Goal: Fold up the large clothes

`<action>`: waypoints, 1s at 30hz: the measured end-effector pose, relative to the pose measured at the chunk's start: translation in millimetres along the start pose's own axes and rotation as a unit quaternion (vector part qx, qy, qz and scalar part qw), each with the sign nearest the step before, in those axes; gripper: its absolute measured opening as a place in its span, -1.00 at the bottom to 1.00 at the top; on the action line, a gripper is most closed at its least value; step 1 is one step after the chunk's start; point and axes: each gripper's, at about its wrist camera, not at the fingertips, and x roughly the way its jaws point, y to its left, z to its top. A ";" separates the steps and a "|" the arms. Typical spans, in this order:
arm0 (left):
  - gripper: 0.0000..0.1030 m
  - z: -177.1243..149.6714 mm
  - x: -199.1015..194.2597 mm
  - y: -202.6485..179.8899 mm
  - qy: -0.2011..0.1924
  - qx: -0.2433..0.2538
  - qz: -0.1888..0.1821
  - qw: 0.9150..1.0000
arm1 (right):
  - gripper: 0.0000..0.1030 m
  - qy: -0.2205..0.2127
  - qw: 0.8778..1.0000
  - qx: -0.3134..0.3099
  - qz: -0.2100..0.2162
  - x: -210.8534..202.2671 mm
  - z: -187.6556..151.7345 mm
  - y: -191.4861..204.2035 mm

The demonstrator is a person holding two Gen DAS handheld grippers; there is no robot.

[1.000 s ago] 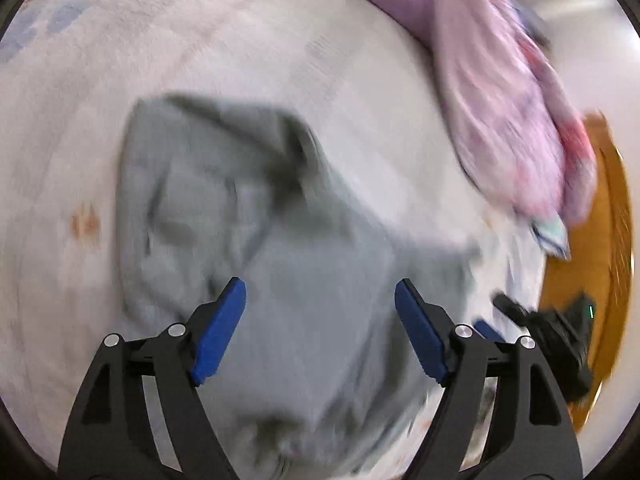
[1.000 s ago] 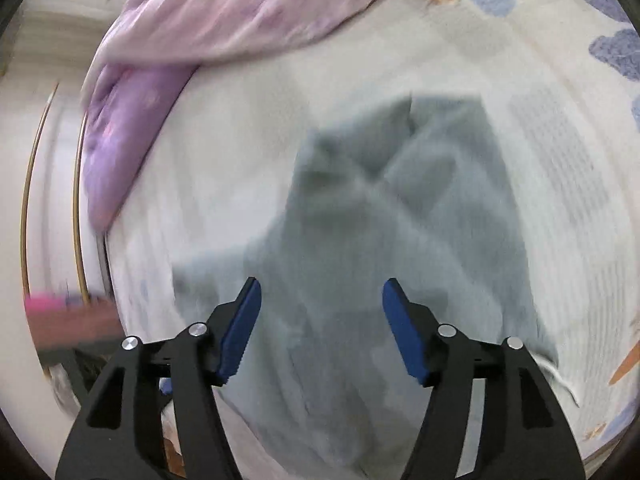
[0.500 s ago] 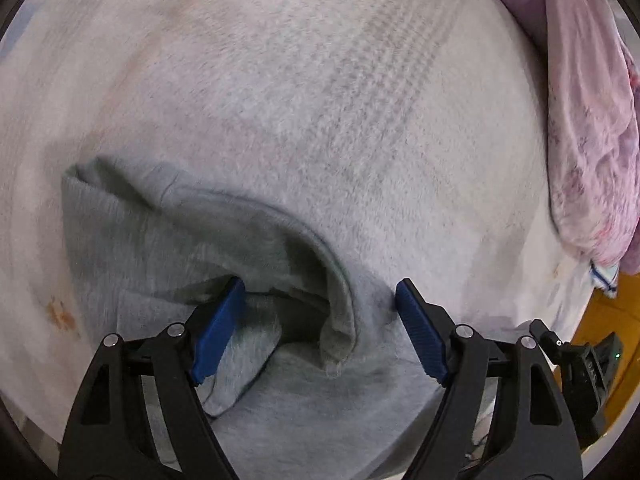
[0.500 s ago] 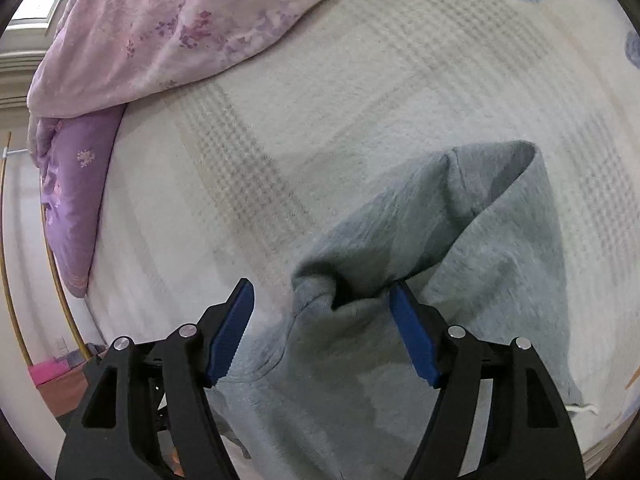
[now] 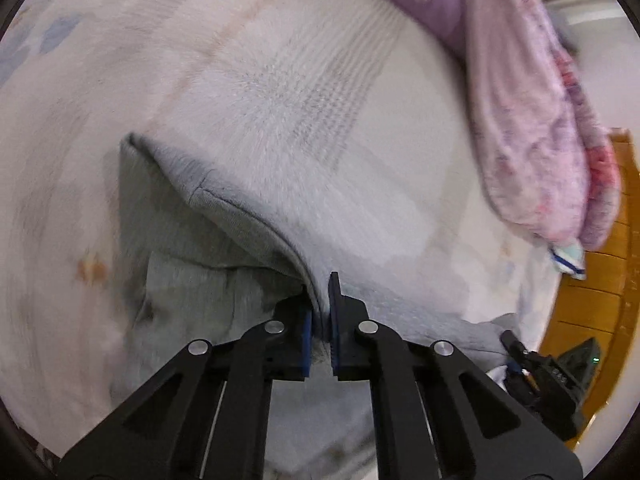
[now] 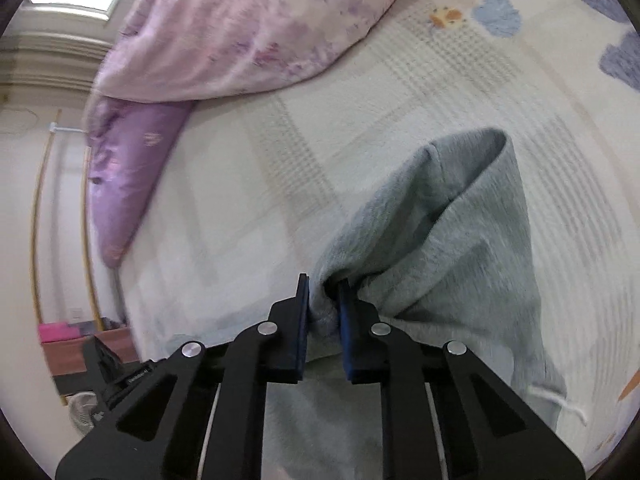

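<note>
Now, line by line, from the left side across to the right:

Left gripper (image 5: 319, 312): its jaws stood wide over the cloth half a second ago and have just closed; the blue pads now pinch a raised ridge of the grey garment (image 5: 224, 240) with almost no gap between them.

Right gripper (image 6: 324, 312): its jaws have likewise just been closing, and a thicker bunch of the same grey fabric (image 6: 440, 260) is squeezed between the pads, so they stand slightly further apart than the left pair.

Garment's place: on the pale bedspread (image 5: 280, 92), mostly spread flat, its held edges lifted into peaks at each gripper; a pink floral duvet (image 6: 248, 28) and purple pillow (image 6: 124, 176) lie well apart from it at the bed's far side.

Meaning for the task: both edges look secured, so the grasping step seems finished and a lift or fold-over can probably begin.

Pose: both grippers point steeply downward at the bed, the left more steeply, each close above the mattress.
</note>
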 end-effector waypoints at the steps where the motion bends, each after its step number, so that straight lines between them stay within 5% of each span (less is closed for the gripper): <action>1: -0.89 -10.0 -12.3 0.9 -0.005 0.001 -0.009 1.000 | -0.77 -0.001 1.000 0.003 0.007 -8.3 -5.8 2.2; 16: -0.90 -167.4 -105.6 50.1 0.009 0.023 -0.009 1.000 | -0.92 0.024 0.999 -0.021 0.012 -111.1 -135.9 -21.3; 30: -0.90 -274.1 -43.0 133.8 0.122 0.005 0.091 0.988 | -0.93 0.118 0.989 0.039 -0.084 -79.4 -247.4 -107.2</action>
